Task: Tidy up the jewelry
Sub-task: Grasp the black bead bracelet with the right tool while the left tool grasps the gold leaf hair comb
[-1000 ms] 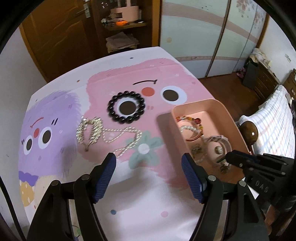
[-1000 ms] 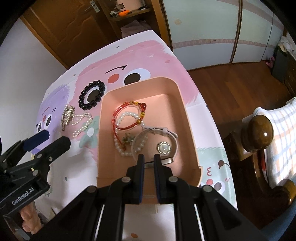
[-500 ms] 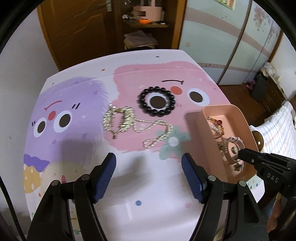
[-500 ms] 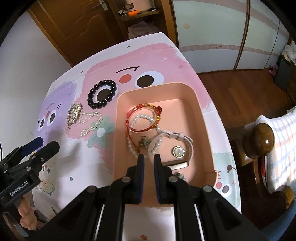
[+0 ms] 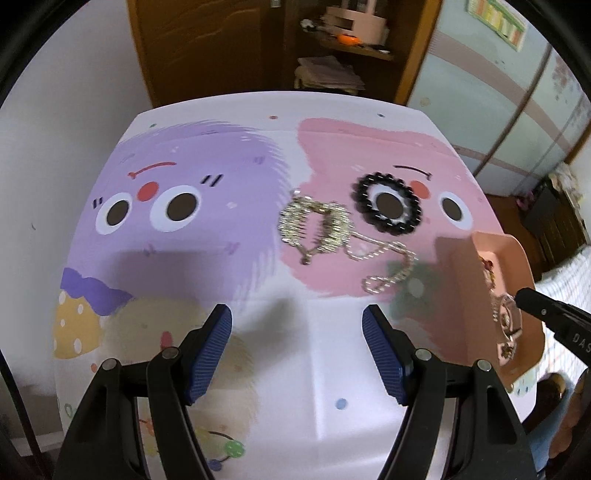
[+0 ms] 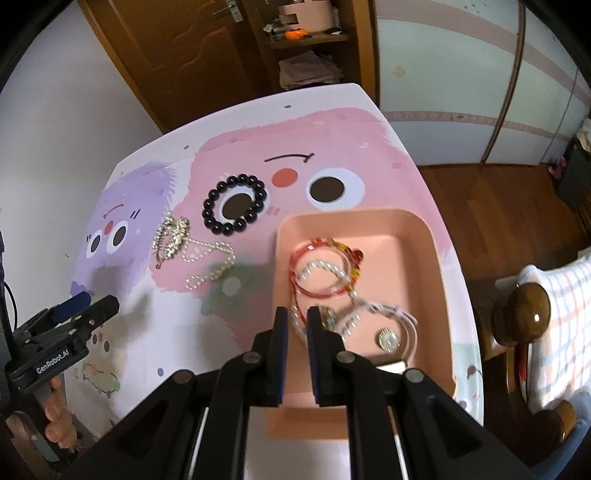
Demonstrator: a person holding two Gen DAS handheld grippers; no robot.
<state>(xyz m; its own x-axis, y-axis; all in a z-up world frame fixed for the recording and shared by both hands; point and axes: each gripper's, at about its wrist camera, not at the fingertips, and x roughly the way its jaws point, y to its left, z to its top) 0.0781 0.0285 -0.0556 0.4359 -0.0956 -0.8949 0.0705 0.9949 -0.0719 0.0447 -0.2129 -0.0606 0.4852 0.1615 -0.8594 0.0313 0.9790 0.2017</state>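
Note:
A pink tray [image 6: 424,236] sits on the table's right side and holds a red cord bracelet [image 6: 314,258], a pearl strand [image 6: 325,269] and a pale watch [image 6: 388,338]. A black bead bracelet [image 6: 234,208] [image 5: 386,208] and a silver pearl necklace with a leaf pendant [image 6: 177,240] [image 5: 314,225] lie on the mat left of the tray. My left gripper [image 5: 297,343] is open and empty, above the mat near of the necklace. My right gripper [image 6: 297,325] is shut and empty, over the tray's near left edge [image 5: 491,251].
The table carries a cartoon mat with purple and pink faces [image 5: 207,184]. A wooden door and shelf [image 6: 303,33] stand behind the table. A bed with a wooden post [image 6: 532,314] is at the right. Wardrobe doors [image 6: 461,74] stand at the back right.
My left gripper has swung left and back, so the necklace and black bracelet now sit right of its centre. My right gripper has drawn back toward the tray's near left side, still shut.

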